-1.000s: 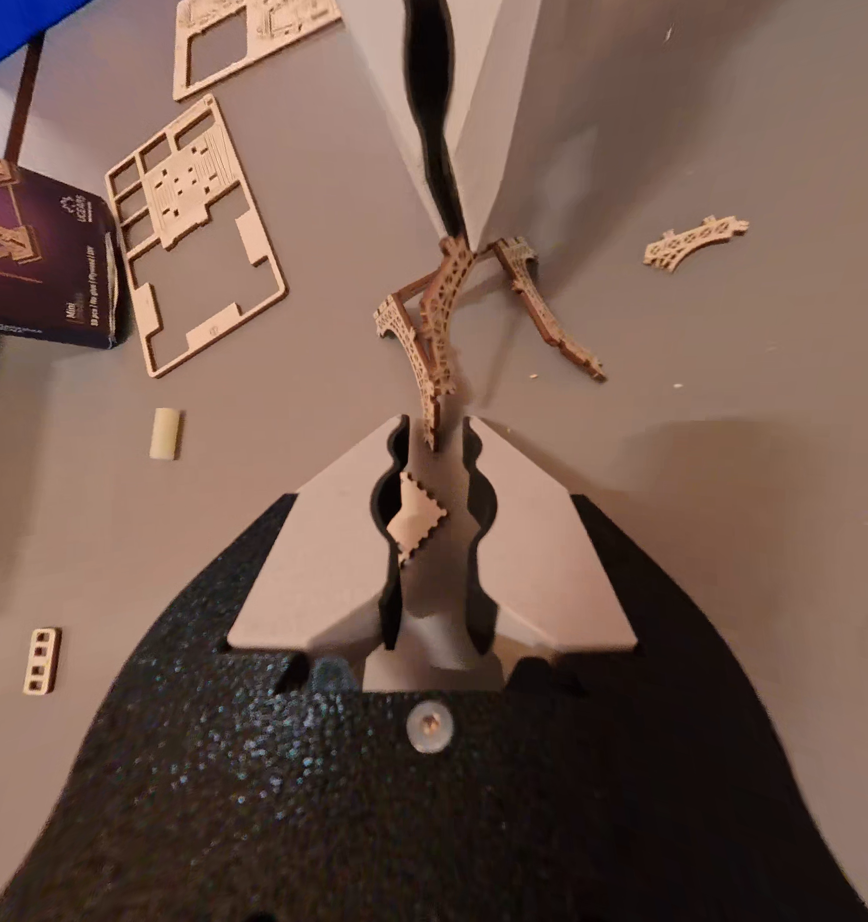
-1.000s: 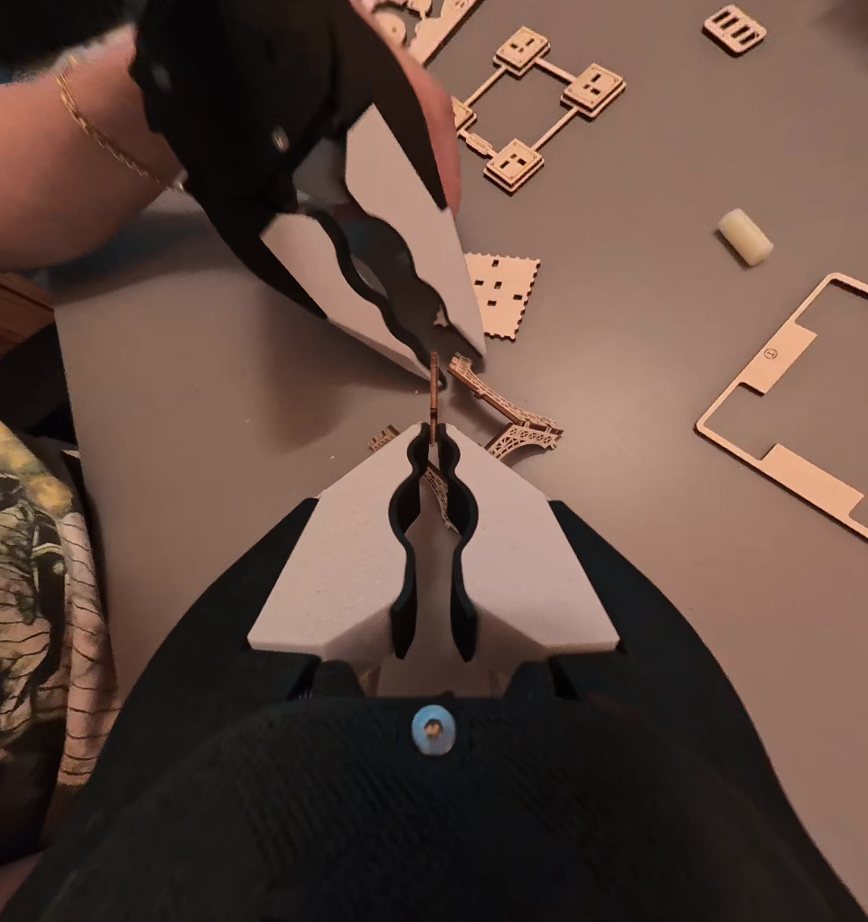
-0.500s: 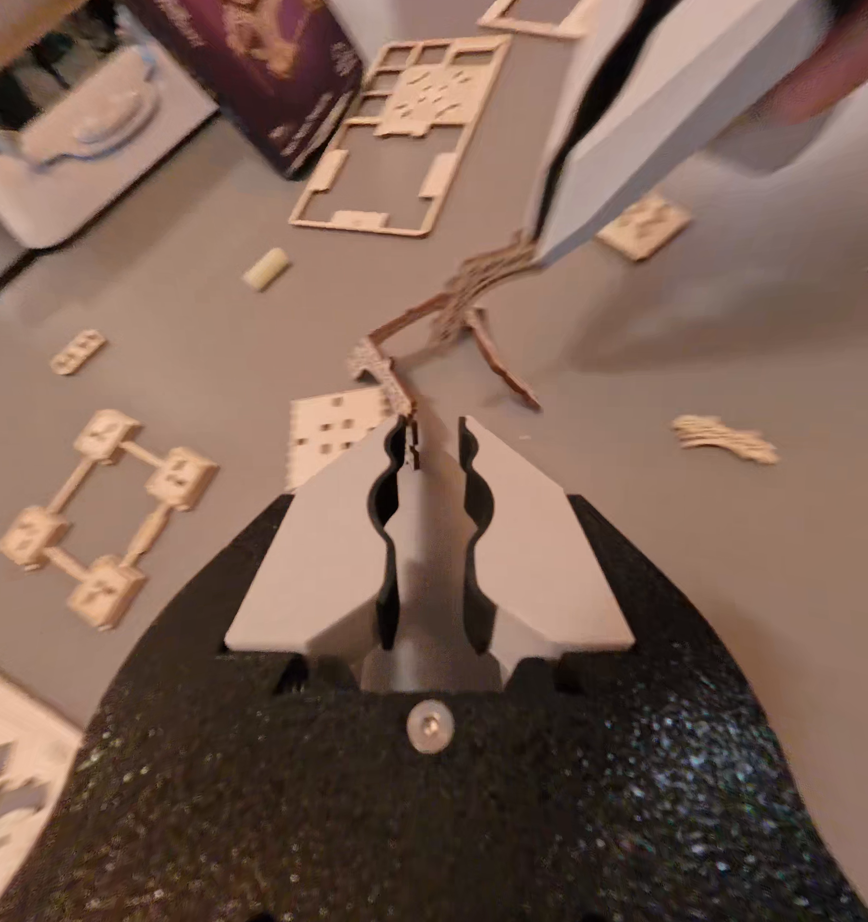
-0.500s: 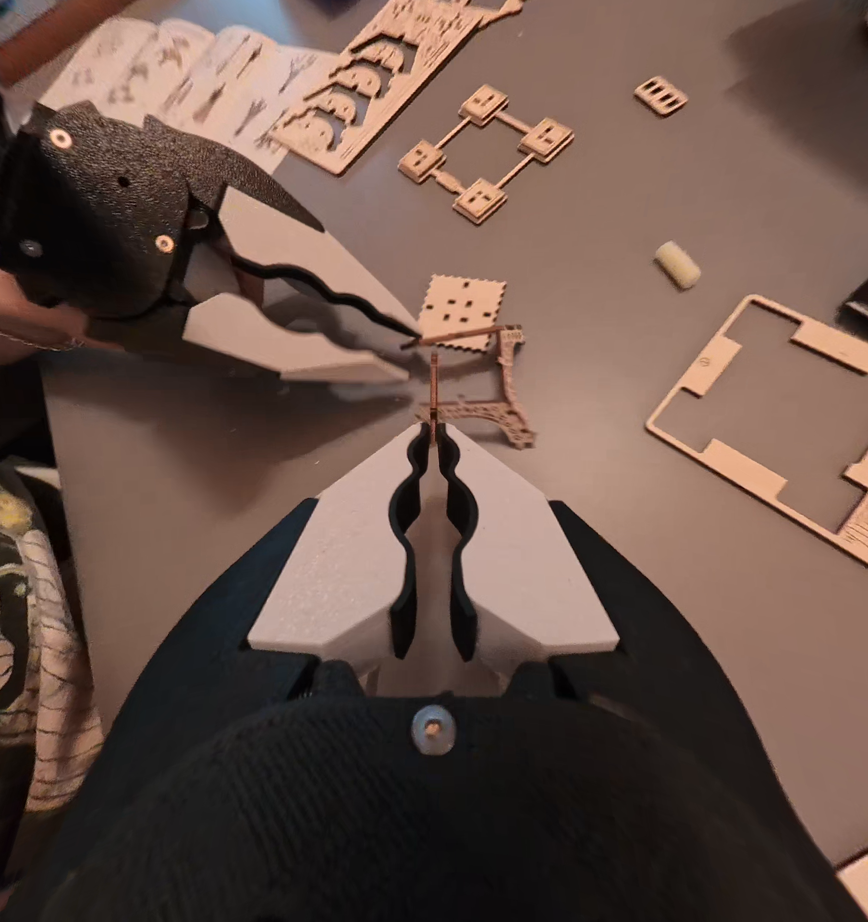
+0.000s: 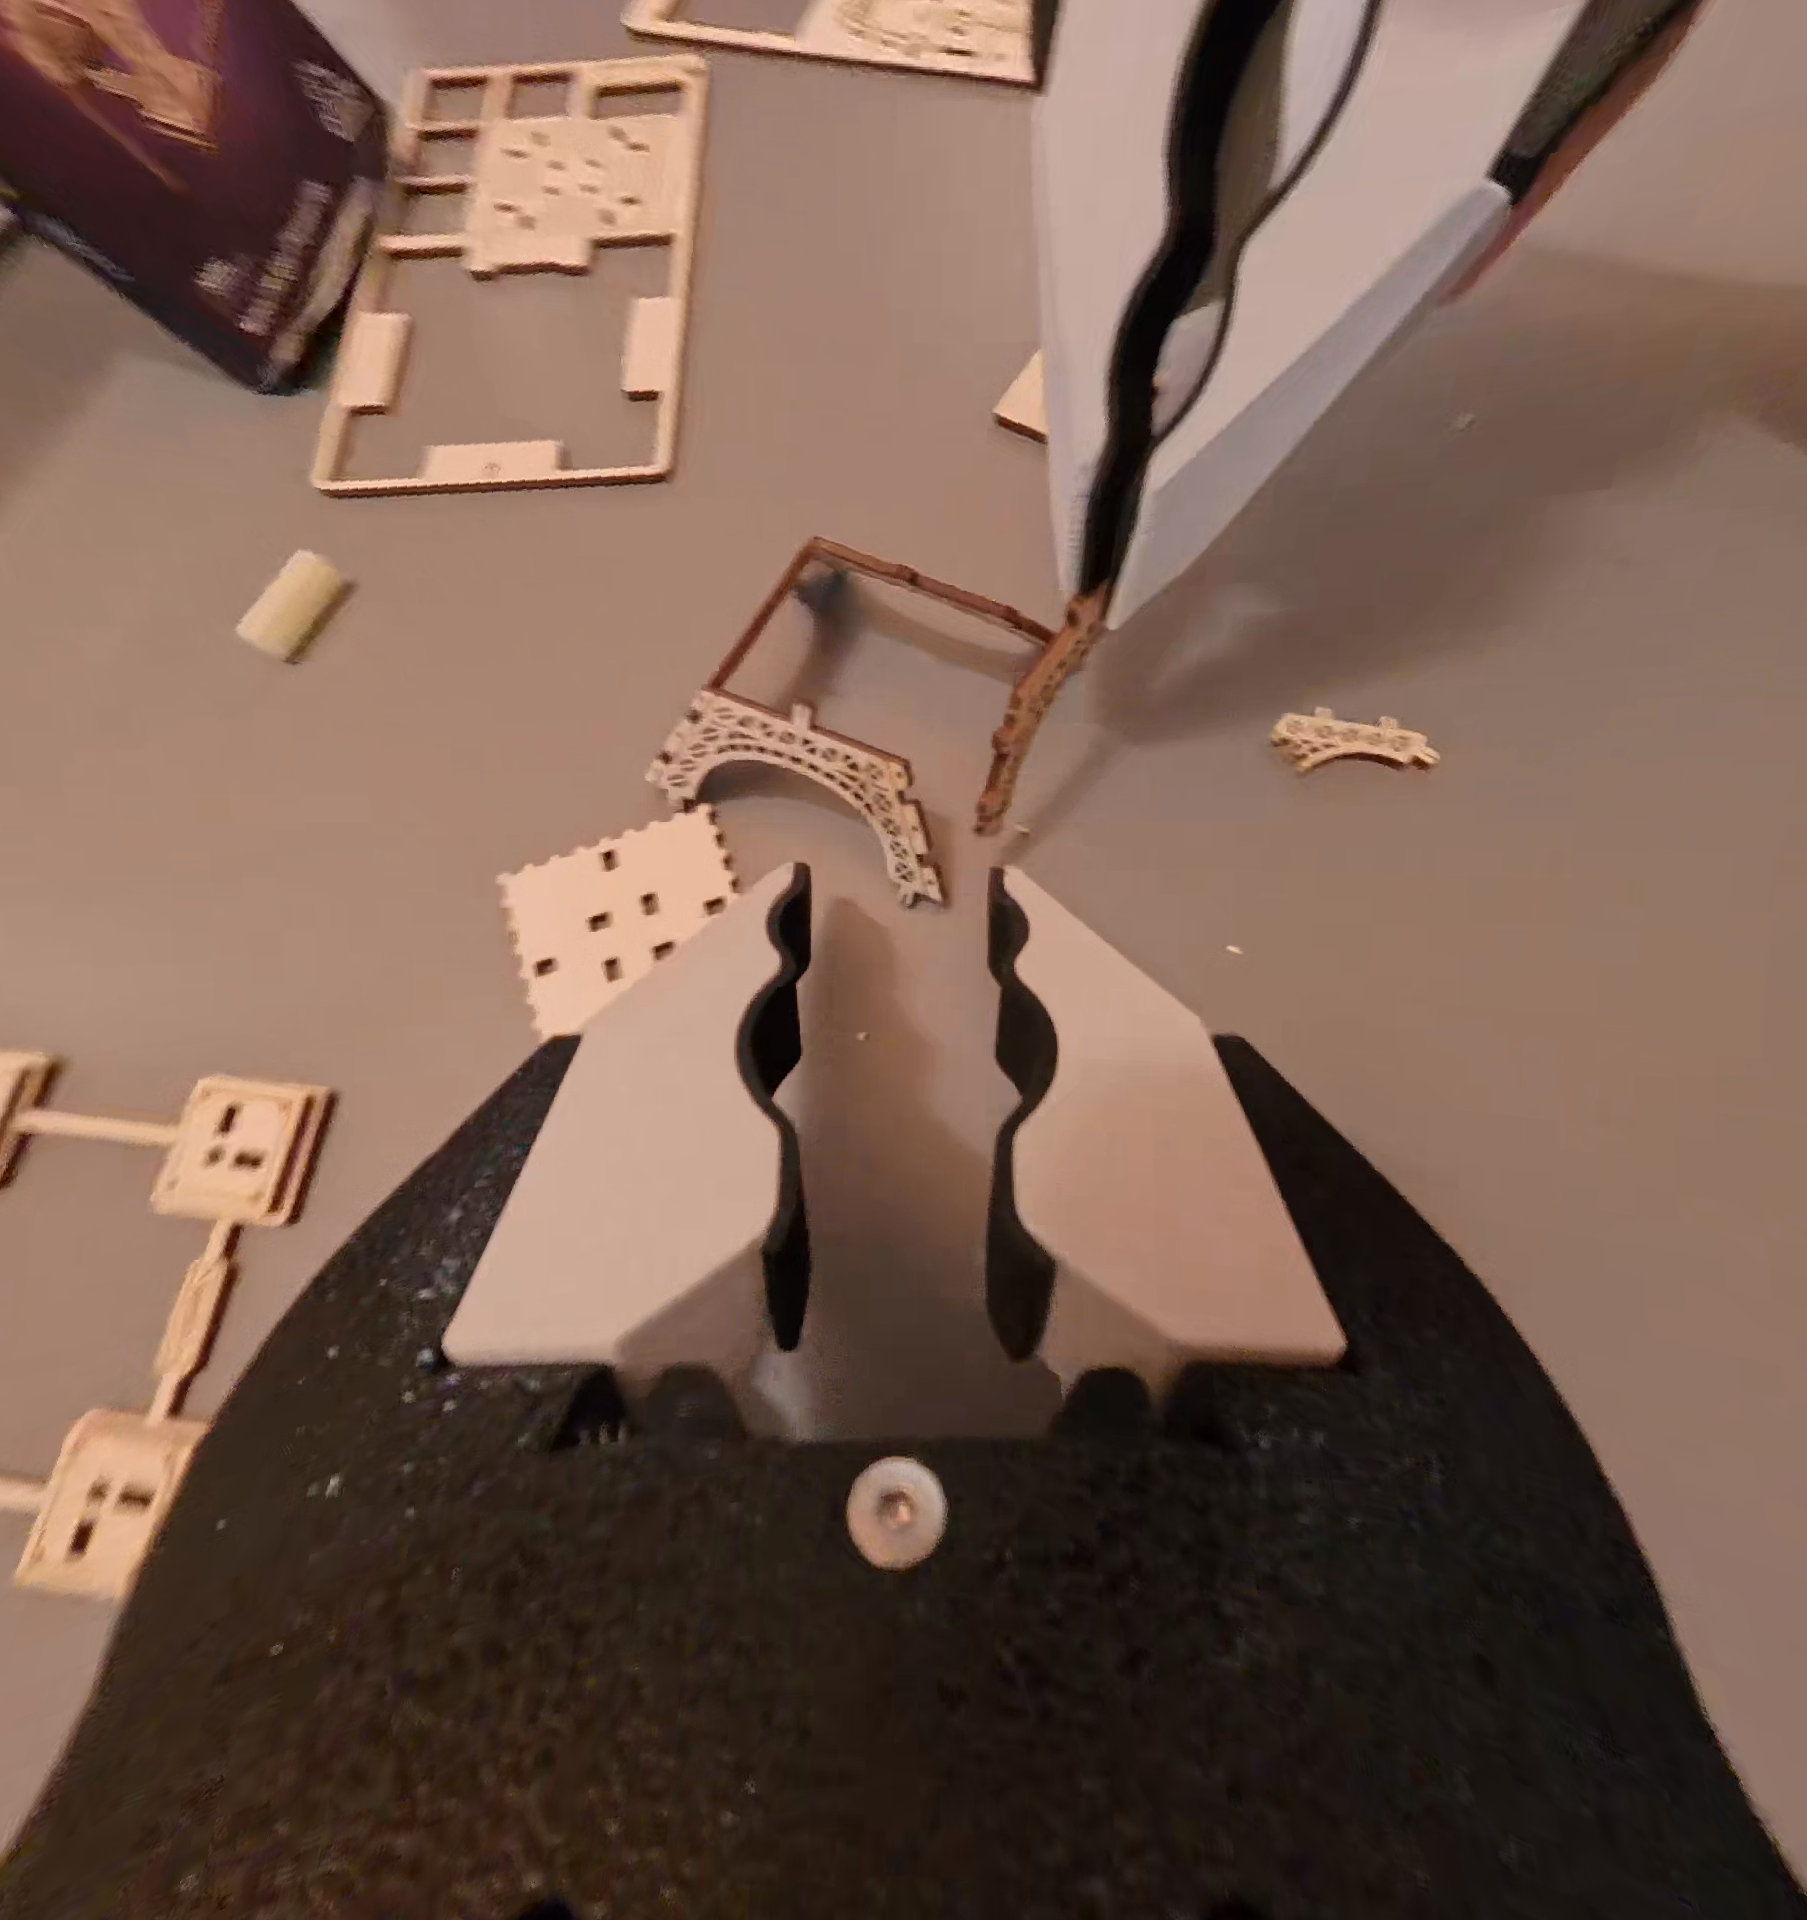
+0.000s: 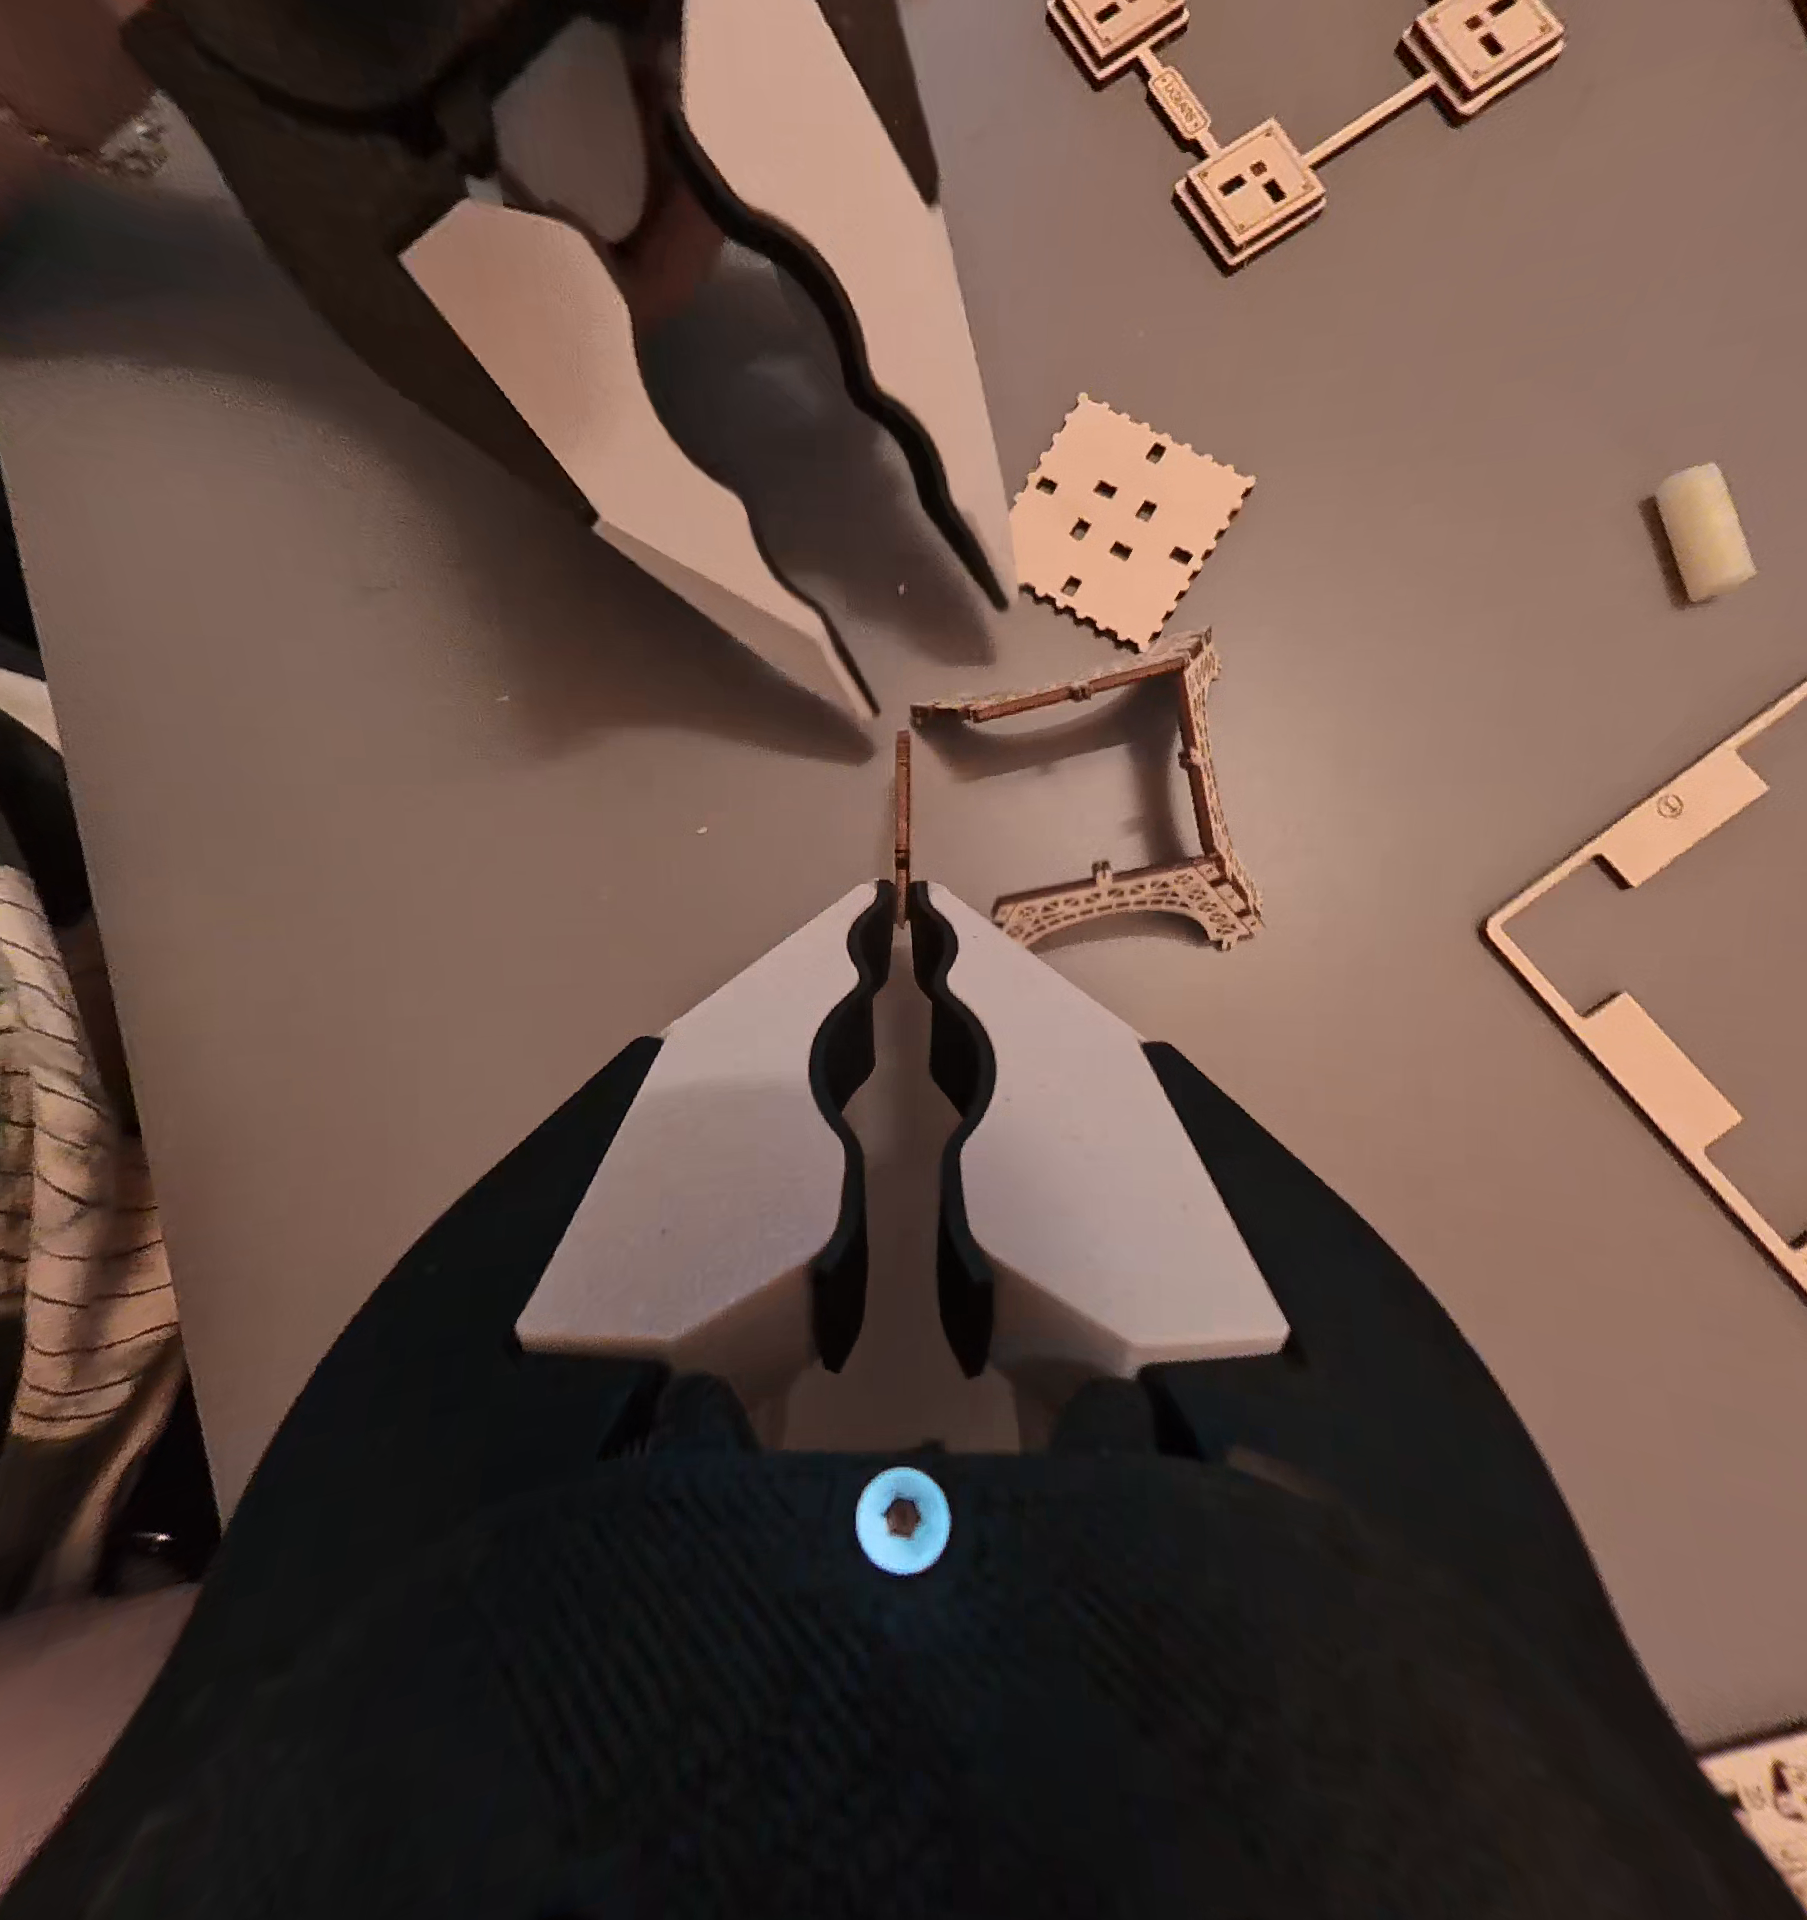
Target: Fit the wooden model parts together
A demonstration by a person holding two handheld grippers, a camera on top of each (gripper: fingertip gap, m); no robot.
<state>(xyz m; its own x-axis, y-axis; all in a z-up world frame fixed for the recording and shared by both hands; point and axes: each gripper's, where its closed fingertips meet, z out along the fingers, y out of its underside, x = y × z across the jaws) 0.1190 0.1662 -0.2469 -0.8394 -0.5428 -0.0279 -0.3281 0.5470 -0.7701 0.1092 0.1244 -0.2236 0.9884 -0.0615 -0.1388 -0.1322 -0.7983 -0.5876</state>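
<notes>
While the right claw [image 6: 901, 902] pinches one edge of the wooden arch frame [image 6: 1205, 790] just off the grey counter [image 6: 463, 935], the left claw [image 5: 897, 883] hangs wide apart and empty beside it, near the slotted square plate [image 5: 613, 925].

A half-built frame of four lattice arch panels [image 6: 1205, 790] stands on the grey table, joined at three corners into an open square; its fourth panel [image 6: 901, 798], seen edge-on, is pinched at the tips of the right gripper [image 6: 901, 902]. A square slotted plate [image 6: 1130, 523] with toothed edges lies flat just beside the frame. A loose small arch piece [image 5: 1354, 740] lies apart from the frame.
</notes>
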